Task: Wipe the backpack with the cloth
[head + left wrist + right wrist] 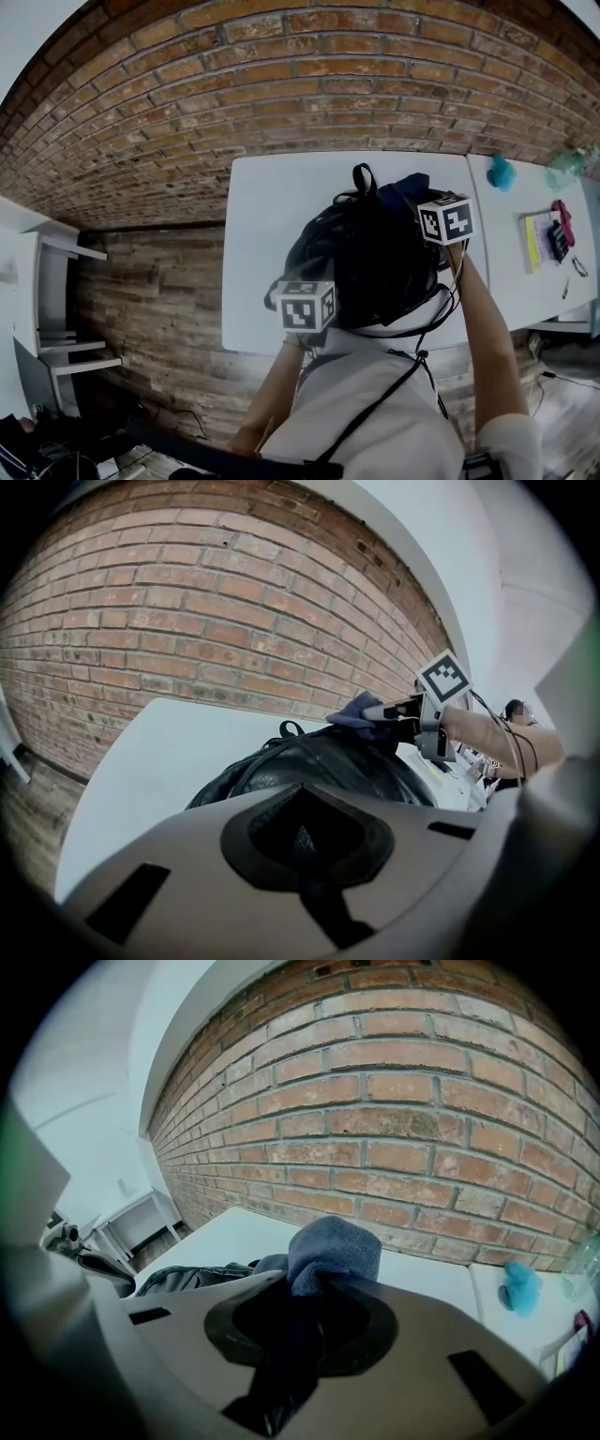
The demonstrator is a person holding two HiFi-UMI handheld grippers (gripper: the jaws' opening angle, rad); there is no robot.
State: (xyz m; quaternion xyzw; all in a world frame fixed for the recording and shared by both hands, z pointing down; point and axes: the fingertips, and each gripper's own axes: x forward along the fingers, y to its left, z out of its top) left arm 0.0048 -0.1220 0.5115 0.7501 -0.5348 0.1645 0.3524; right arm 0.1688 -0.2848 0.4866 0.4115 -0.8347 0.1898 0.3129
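A plain office or workroom: a bare brick wall at the far side, white surface against it, white shelving left, stationery right.

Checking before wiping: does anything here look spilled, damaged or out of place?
Nothing stands out. The black backpack lies on the white table, the right gripper holds the bunched blue cloth at its top, and no spill or damage shows.
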